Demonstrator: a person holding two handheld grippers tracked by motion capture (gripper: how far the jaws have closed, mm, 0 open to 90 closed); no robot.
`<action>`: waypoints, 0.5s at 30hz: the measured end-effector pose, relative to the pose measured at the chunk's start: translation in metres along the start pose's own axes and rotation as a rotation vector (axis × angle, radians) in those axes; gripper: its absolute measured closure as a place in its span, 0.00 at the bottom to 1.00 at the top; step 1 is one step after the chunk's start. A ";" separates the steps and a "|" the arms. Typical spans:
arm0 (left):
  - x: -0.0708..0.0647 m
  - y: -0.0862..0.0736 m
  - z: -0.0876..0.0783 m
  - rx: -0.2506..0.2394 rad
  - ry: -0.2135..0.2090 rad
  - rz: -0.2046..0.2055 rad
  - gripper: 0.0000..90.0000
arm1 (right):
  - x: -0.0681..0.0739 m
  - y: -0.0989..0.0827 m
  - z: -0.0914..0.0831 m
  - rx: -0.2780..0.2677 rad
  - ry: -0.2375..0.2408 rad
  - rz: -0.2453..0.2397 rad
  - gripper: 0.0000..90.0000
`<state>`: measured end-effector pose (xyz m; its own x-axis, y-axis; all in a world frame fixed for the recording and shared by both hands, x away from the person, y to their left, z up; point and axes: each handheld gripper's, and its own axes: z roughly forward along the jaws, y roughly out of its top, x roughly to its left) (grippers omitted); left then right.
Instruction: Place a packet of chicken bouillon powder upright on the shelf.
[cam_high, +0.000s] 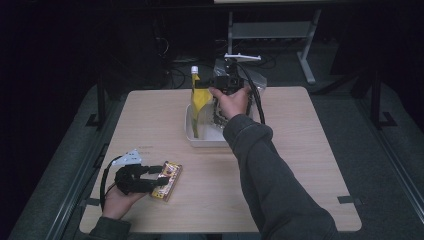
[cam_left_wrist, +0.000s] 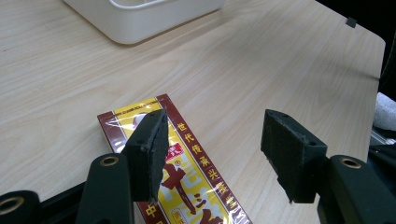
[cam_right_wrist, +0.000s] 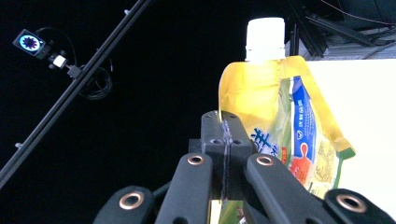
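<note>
A yellow spouted pouch (cam_high: 196, 100) with a white cap (cam_right_wrist: 265, 39) stands upright in a white tub (cam_high: 200, 141) at the table's far middle. My right gripper (cam_high: 201, 84) is shut on the pouch's upper edge, and in the right gripper view the pouch (cam_right_wrist: 280, 112) rises just behind the closed jaws of the right gripper (cam_right_wrist: 225, 128). A red and yellow flat box (cam_high: 170, 181) lies on the table at the near left. My left gripper (cam_high: 159, 175) stands open over it. One pad of the left gripper (cam_left_wrist: 215, 137) hovers above the box (cam_left_wrist: 196, 161), the other over bare wood.
A clear plastic bag (cam_high: 253, 80) sits at the tub's far right side, behind the right hand. In the left gripper view the tub (cam_left_wrist: 140, 25) lies ahead. The wooden table (cam_high: 300, 165) has open surface to the right. A metal stand (cam_high: 305, 50) is beyond the table.
</note>
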<state>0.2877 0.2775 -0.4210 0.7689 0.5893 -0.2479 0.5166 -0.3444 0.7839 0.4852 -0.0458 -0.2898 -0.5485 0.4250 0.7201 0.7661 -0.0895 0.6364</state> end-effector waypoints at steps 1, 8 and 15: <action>0.000 0.000 0.000 -0.001 -0.001 0.000 0.45 | 0.000 0.000 0.001 0.001 -0.002 -0.001 1.00; -0.001 0.001 0.001 -0.001 -0.003 0.011 0.46 | -0.006 -0.003 0.012 0.012 -0.021 -0.004 0.99; -0.001 0.001 0.000 -0.004 0.000 0.009 0.46 | -0.012 -0.005 0.022 0.026 -0.036 -0.008 0.99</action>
<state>0.2877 0.2768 -0.4199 0.7734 0.5863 -0.2410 0.5084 -0.3466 0.7883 0.4948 -0.0305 -0.3077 -0.5429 0.4576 0.7042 0.7703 -0.0626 0.6346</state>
